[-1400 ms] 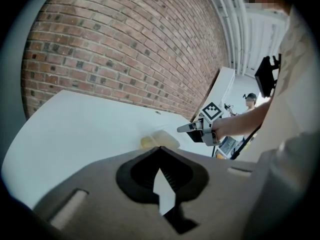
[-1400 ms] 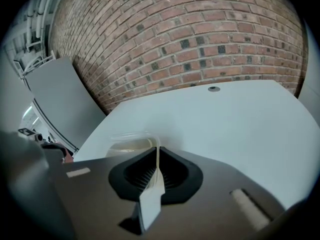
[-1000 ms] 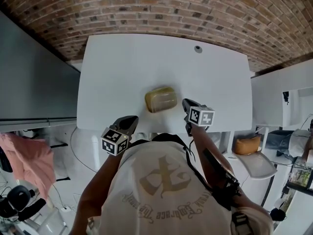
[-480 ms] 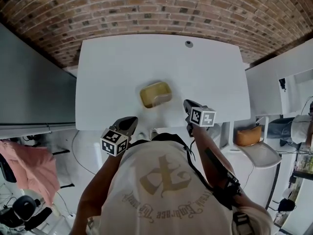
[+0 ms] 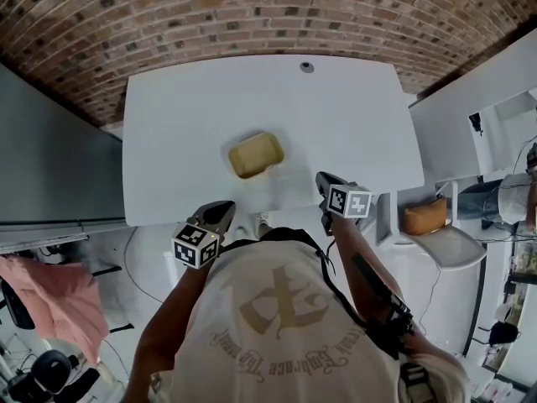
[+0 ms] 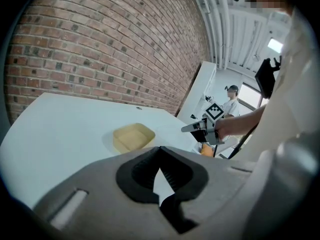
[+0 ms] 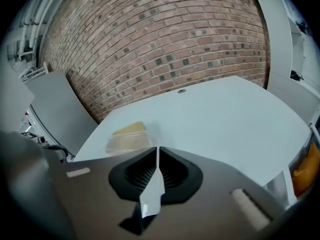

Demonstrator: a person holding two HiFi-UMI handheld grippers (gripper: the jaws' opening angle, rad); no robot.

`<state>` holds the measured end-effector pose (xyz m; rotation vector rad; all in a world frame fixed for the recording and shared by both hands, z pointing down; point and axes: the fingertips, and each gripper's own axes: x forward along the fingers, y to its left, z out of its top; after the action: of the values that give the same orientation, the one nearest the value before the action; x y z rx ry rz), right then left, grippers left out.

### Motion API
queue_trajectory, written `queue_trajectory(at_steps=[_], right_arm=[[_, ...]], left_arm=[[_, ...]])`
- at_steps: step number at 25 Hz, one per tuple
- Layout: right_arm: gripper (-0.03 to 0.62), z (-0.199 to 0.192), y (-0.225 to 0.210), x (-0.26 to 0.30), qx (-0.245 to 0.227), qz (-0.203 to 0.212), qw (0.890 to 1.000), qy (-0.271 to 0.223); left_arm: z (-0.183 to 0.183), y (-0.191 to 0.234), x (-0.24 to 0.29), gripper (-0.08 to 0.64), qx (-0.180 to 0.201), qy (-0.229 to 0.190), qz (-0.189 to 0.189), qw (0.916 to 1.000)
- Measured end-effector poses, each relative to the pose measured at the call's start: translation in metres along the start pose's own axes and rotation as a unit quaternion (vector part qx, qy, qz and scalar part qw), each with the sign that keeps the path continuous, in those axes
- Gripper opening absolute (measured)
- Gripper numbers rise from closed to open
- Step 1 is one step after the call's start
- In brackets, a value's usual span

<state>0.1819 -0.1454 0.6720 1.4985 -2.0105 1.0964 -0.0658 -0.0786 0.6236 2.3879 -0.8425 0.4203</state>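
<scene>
Indoors, left gripper (image 5: 225, 208) and right gripper (image 5: 322, 179), jaws together, face table (image 5: 352, 124) and brick wall (image 5: 252, 15).

Pale-yellow container (image 5: 256, 154), shallow and rectangular with rounded corners, sits flat and right way up on the white tabletop (image 5: 352, 116). It lies a little left of the middle and nearer the person's edge than the brick wall (image 5: 252, 15), with its long sides slightly askew to that edge. Its upper part looks clear and glossy (lidded or open cannot be told).
</scene>
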Motion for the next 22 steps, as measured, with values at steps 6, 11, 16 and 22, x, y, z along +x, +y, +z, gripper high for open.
queue_trajectory(at_steps=[6, 11, 16, 22], right_arm=[[0.025, -0.007, -0.007, -0.018, 0.008, -0.006, 1.0, -0.014], [0.025, -0.017, -0.014, -0.033, 0.014, -0.017, 1.0, -0.018], [0.025, -0.031, -0.021, -0.042, 0.024, -0.027, 0.999, -0.019], [0.025, -0.04, -0.02, -0.048, 0.03, -0.026, 0.999, -0.024]], left_arm=[[-0.003, -0.01, 0.004, 0.003, 0.008, 0.004, -0.014, 0.9999], [-0.006, -0.02, 0.007, 0.003, 0.015, 0.011, -0.026, 0.9995], [-0.011, -0.026, 0.008, 0.003, 0.02, 0.017, -0.037, 0.999], [-0.015, -0.03, 0.007, 0.003, 0.025, 0.02, -0.044, 0.9985]])
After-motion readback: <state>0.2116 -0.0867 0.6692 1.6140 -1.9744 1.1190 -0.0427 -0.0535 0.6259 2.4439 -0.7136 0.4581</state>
